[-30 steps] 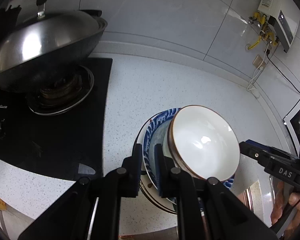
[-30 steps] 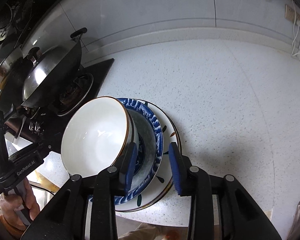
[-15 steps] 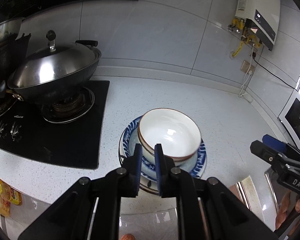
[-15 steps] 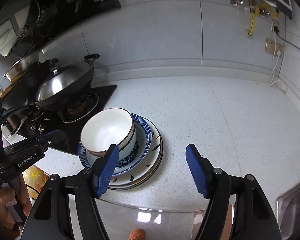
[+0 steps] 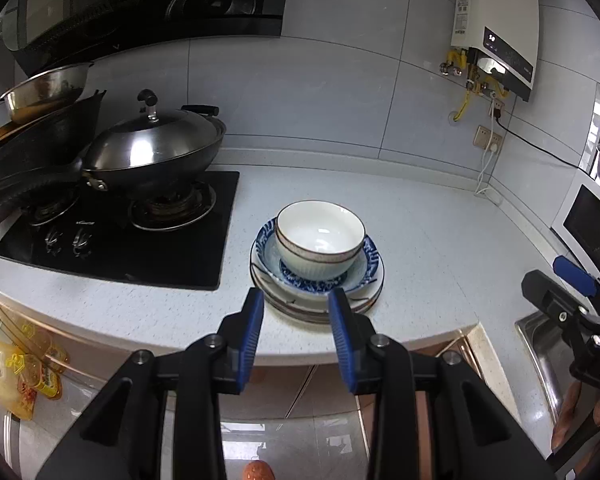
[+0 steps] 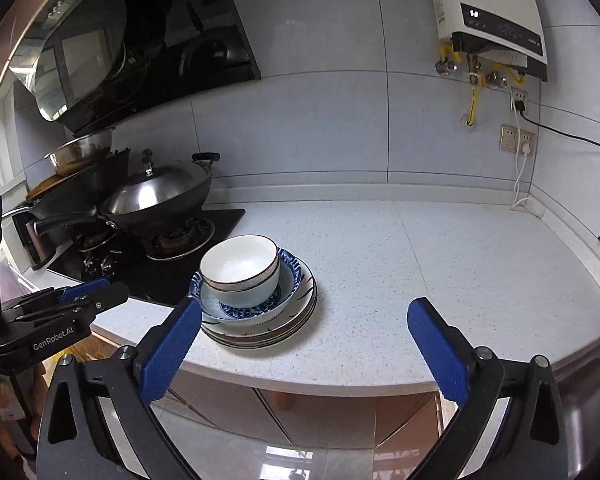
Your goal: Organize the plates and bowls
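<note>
A white bowl with a brown rim (image 5: 320,240) (image 6: 240,270) sits upright in a blue-patterned dish (image 5: 370,258) (image 6: 292,276), which rests on a stack of white plates (image 5: 360,306) (image 6: 300,316) near the counter's front edge. My left gripper (image 5: 296,304) is open and empty, held back from the stack off the counter edge. My right gripper (image 6: 304,316) is wide open and empty, also back from the stack. Each gripper shows in the other's view, the right one in the left wrist view (image 5: 560,300) and the left one in the right wrist view (image 6: 80,300).
A black gas hob (image 5: 112,240) lies left of the stack, with a lidded wok (image 5: 156,152) and a dark pan (image 5: 36,168) on it. A water heater (image 5: 496,32) and sockets hang on the back wall. A steel sink (image 6: 592,384) lies at the right. White speckled counter (image 6: 440,264) spreads right of the stack.
Both grippers let go of the white bowl, now upright in the blue dish, and pulled back and up from the stack. Both jaws opened, the right one widely.
</note>
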`<action>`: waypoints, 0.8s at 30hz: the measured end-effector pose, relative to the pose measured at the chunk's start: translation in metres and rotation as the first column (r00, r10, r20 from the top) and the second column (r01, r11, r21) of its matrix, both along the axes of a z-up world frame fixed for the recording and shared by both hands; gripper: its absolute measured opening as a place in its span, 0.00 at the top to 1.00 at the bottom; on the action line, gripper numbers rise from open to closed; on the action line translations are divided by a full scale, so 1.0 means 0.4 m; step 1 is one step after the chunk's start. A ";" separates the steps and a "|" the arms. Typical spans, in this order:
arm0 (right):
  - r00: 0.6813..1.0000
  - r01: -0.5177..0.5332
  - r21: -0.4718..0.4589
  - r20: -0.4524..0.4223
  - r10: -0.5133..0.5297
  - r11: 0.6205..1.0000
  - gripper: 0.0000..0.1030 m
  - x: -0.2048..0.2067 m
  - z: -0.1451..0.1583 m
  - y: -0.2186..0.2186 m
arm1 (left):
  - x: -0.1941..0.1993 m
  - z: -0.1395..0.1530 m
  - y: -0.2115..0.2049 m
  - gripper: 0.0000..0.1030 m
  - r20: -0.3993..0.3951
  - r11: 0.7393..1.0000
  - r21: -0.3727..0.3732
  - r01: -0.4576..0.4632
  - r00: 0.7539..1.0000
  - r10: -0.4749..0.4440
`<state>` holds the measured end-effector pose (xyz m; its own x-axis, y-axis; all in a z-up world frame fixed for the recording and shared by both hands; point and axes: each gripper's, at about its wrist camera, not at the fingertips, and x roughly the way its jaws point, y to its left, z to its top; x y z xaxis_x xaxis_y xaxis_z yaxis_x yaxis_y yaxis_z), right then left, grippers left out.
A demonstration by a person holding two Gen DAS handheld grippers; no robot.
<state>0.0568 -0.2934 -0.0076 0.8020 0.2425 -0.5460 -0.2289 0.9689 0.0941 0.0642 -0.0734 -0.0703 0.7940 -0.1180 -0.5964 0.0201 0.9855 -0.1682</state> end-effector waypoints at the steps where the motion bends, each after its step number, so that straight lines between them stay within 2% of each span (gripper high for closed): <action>1: 1.000 -0.004 -0.003 0.007 0.004 1.000 0.02 -0.012 0.003 0.002 | -0.022 0.006 0.000 0.68 0.008 1.000 0.009 -0.007 1.000 0.007; 5: 0.999 -0.011 -0.012 0.033 0.011 1.000 0.02 -0.062 0.014 0.014 | -0.080 0.025 0.005 0.68 0.022 0.999 0.033 -0.023 1.000 0.022; 14: 0.998 0.020 0.005 0.065 -0.021 1.000 0.01 -0.149 0.045 0.038 | -0.155 0.069 0.046 0.68 0.063 0.999 0.036 0.024 0.998 -0.026; 24: 0.994 0.090 0.038 0.060 -0.092 0.995 0.01 -0.232 0.043 0.071 | -0.210 0.050 0.096 0.68 0.010 0.995 0.103 0.017 1.000 -0.019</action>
